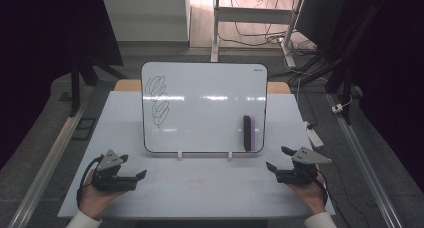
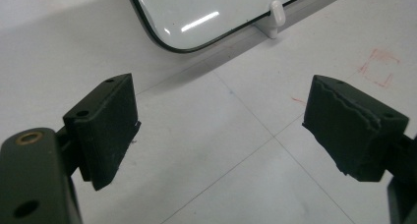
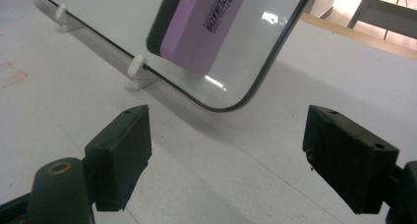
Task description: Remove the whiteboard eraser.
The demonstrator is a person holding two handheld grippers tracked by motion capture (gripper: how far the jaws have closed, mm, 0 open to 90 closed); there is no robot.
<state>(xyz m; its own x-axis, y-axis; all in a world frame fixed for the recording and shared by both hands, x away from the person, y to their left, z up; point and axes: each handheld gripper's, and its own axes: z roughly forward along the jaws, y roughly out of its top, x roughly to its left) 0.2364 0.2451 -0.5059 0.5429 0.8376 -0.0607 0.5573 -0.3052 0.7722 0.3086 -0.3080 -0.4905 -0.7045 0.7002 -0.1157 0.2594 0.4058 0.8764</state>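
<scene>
Holding my left gripper (image 1: 134,170) low on the table (image 1: 200,188), I see its jaws spread wide with nothing between them, near the left edge. One whiteboard (image 1: 204,108) stands in the middle on two white clips, with free table before it. One purple eraser (image 1: 249,133) sticks at the whiteboard's lower right. My right gripper (image 1: 279,158) is also released, just beside that corner.

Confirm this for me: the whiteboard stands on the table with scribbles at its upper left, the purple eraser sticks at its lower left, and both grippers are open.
Not quite. The purple eraser sits at the whiteboard's lower right, not lower left; the high view shows it. The rest holds: the scribbles are at the upper left, and the left gripper and right gripper are both open with nothing between their jaws.
</scene>
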